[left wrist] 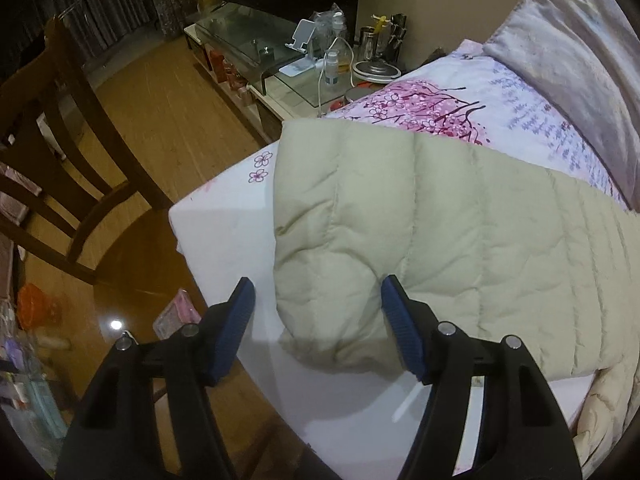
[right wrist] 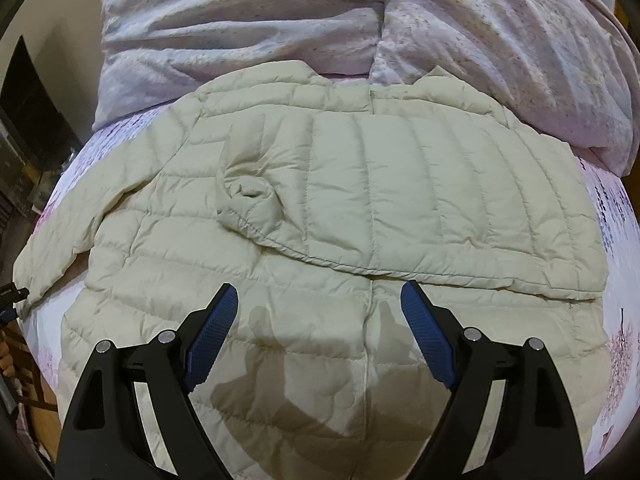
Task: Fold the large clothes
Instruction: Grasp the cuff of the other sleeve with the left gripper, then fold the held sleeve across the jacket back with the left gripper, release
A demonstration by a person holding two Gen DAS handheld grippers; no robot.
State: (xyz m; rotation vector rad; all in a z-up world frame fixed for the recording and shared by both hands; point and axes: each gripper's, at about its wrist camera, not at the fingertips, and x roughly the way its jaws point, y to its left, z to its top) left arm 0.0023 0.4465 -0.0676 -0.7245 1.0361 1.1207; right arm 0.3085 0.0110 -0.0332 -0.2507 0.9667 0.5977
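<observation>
- A beige quilted down jacket (right wrist: 360,184) lies spread on a bed (left wrist: 224,236) with a blossom-print sheet, one sleeve (right wrist: 420,200) folded across its body, a bunched lilac duvet (right wrist: 248,20) behind it.
- On the glass-topped worktop (left wrist: 240,32) beside the bed stand bottles and a metal cup (left wrist: 367,42); its contents cannot be made out.
- The left gripper (left wrist: 318,296) gapes over the jacket's cuff end at the bed's corner, gripping nothing.
- The right gripper (right wrist: 318,300) hangs wide open above the jacket's lower front, empty.

Cream quilted puffer jacket (right wrist: 360,184), spread flat on bed, one side folded over
</observation>
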